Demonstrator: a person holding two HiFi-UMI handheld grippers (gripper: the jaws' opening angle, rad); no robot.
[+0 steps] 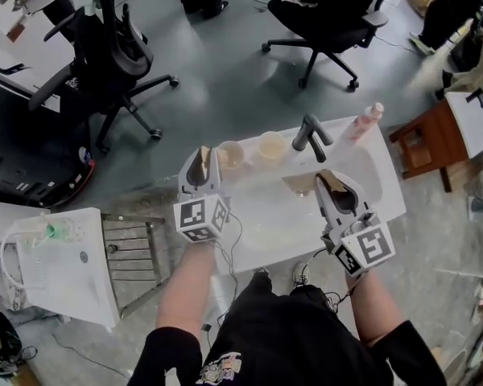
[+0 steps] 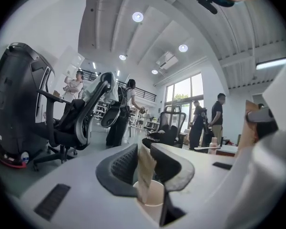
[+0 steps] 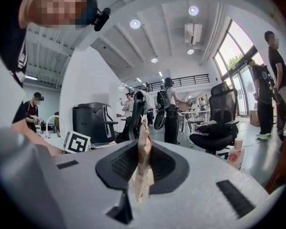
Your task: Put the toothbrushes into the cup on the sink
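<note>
Clamping paper-wrapped toothbrush (image 2: 145,173), L tool (image 2: 143,150) at round cup (image 2: 156,200), R tool (image 3: 142,146) clamping crinkled one (image 3: 142,178).

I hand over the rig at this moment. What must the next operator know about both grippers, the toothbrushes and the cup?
Left gripper: shut on a tan flat wrapped toothbrush, held at the mouth of the pale round cup on the white sink; I cannot tell if its end is inside.
Right gripper: shut on a second tan wrapped toothbrush, above the basin near the dark faucet.
Done: both toothbrushes picked up.
Left: release the left one into the cup, then probably the right one.
</note>
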